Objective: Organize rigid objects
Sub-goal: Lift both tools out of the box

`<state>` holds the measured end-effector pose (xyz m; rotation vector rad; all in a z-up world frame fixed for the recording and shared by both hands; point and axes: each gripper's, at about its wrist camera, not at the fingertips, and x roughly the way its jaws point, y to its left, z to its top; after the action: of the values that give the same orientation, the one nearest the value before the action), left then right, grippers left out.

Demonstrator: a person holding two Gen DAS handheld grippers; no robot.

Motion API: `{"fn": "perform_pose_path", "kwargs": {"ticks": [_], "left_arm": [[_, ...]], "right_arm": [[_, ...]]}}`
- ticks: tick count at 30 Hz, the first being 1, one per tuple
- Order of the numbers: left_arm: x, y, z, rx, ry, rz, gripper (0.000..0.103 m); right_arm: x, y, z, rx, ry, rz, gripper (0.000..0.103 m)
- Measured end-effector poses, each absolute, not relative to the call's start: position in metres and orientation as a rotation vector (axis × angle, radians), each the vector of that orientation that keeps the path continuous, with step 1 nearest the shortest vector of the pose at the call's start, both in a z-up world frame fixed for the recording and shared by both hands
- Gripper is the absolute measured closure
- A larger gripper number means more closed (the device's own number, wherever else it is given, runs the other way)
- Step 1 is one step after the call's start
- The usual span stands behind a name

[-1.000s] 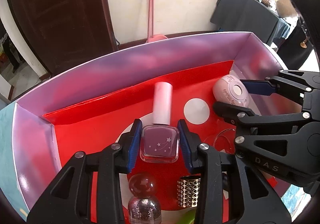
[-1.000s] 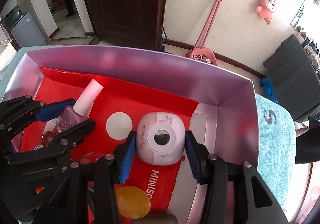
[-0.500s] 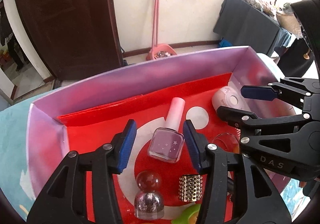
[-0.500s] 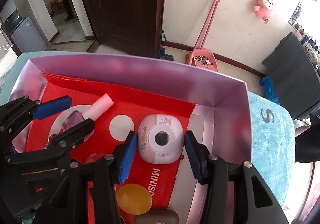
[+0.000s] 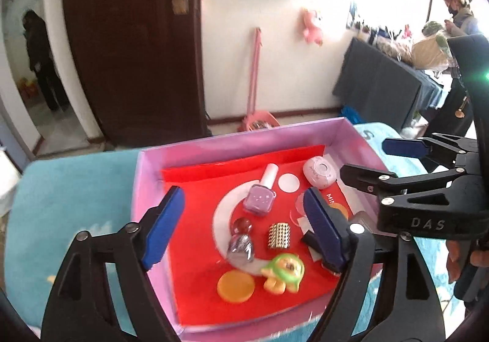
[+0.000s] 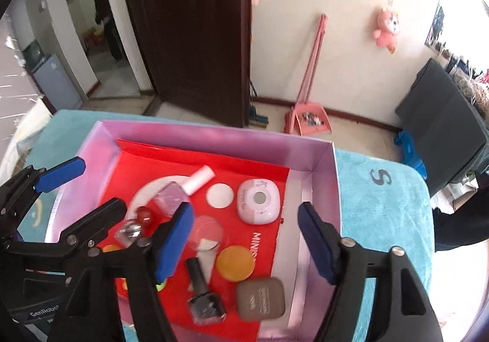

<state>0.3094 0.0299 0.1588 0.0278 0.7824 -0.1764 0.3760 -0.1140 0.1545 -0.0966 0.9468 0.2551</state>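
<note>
Both tongs, left gripper (image 5: 244, 224) and right gripper (image 6: 246, 242), hang empty with jaws widening above the box (image 6: 321, 158); I risk knocking the nail polish bottle (image 5: 260, 198) or pink case (image 6: 259, 201) if I drop.

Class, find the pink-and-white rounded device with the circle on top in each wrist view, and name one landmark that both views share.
Left wrist view: the pink device lies right of centre, at the far right of the red liner, beside the white dot.
Right wrist view: it lies at centre, near the liner's right edge.
Shared landmark: the white dot printed on the liner, just left of the device.
</note>
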Motion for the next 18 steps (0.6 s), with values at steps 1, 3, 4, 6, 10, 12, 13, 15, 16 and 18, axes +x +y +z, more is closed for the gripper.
{"fn": "perform_pose_path", "kwargs": {"ticks": [1, 3, 4, 6, 10, 12, 13, 15, 16, 18], "left_arm": [[0.3, 0.033, 0.163, 0.029, 0.758, -0.164, 0.017], [0.279, 0.037, 0.17, 0.019, 0.709, -0.14, 0.013], [0.272, 0.037, 0.173, 0.016, 0.69, -0.13, 0.012], [0.258, 0.037, 0.175, 0.016, 0.653, -0.106, 0.011], [0.233, 0.036, 0.171, 0.016, 0.597, -0.062, 0.009], [0.225, 0.034, 0.164, 0.011, 0.572, -0.042, 0.007], [0.223, 0.034, 0.159, 0.011, 0.561, -0.027, 0.007], [0.217, 0.032, 0.149, 0.024, 0.542, 0.003, 0.007], [0.215, 0.032, 0.144, 0.032, 0.532, 0.012, 0.007], [0.214, 0.028, 0.133, 0.044, 0.519, 0.026, 0.007]], "right_arm": [[0.368, -0.114, 0.159, -0.09, 0.929, 0.259, 0.025], [0.354, -0.115, 0.167, -0.071, 0.888, 0.272, 0.018], [0.346, -0.116, 0.17, -0.067, 0.867, 0.268, 0.014], [0.332, -0.118, 0.173, -0.064, 0.824, 0.269, 0.009], [0.308, -0.126, 0.17, -0.048, 0.758, 0.264, 0.006], [0.296, -0.13, 0.165, -0.047, 0.714, 0.254, 0.004], [0.29, -0.132, 0.161, -0.048, 0.687, 0.249, 0.0], [0.277, -0.135, 0.151, -0.059, 0.637, 0.228, 0.0], [0.272, -0.138, 0.145, -0.057, 0.617, 0.219, 0.0], [0.267, -0.141, 0.133, -0.042, 0.599, 0.21, 0.0]]}}
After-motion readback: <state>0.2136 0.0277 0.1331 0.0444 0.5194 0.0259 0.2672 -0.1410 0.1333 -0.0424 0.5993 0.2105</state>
